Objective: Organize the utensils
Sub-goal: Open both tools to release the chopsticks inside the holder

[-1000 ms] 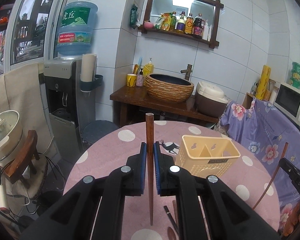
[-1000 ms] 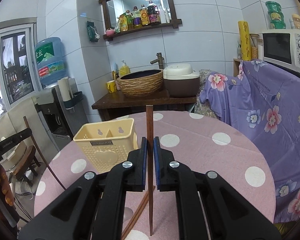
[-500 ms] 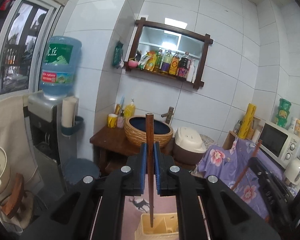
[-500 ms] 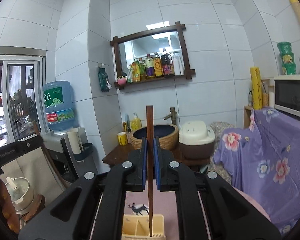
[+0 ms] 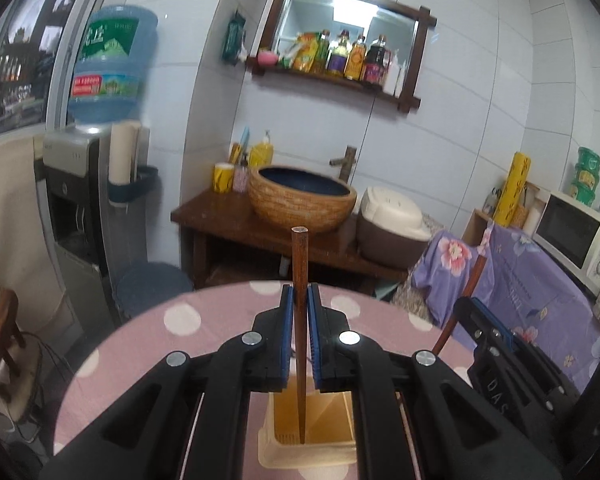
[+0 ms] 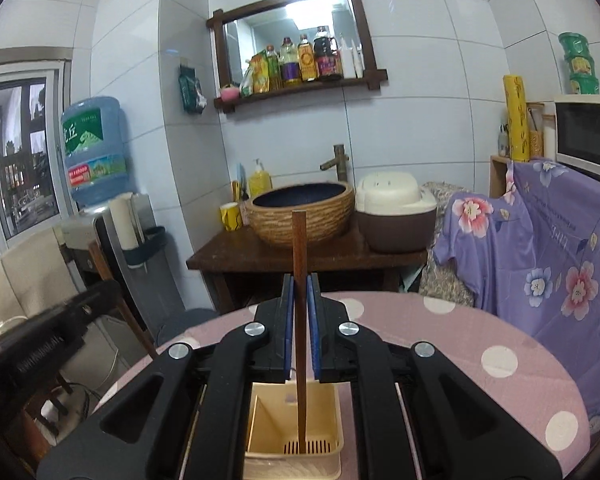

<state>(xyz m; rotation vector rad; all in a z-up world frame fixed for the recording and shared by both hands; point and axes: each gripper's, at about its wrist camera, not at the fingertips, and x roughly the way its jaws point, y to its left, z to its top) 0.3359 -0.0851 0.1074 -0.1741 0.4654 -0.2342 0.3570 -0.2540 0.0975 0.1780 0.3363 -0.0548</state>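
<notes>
Over the cream utensil holder (image 5: 308, 428) on the dotted table (image 5: 148, 344), seen from the left wrist, a brown chopstick (image 5: 300, 320) is held upright in the left gripper (image 5: 300, 344), pads clamped on its shaft; its tip is aimed down into one compartment (which one cannot be told); from the right wrist, a second chopstick (image 6: 300, 304) is likewise pinched upright by the right gripper (image 6: 300, 332), its tip hanging above the holder's slotted floor (image 6: 304, 446).

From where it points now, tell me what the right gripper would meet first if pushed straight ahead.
Likely the pink dotted table past the yellow utensil holder, not the holder, which sits beneath the right gripper. It is shut on a wooden chopstick whose lower tip hangs inside. Depth is hard to judge.
</notes>
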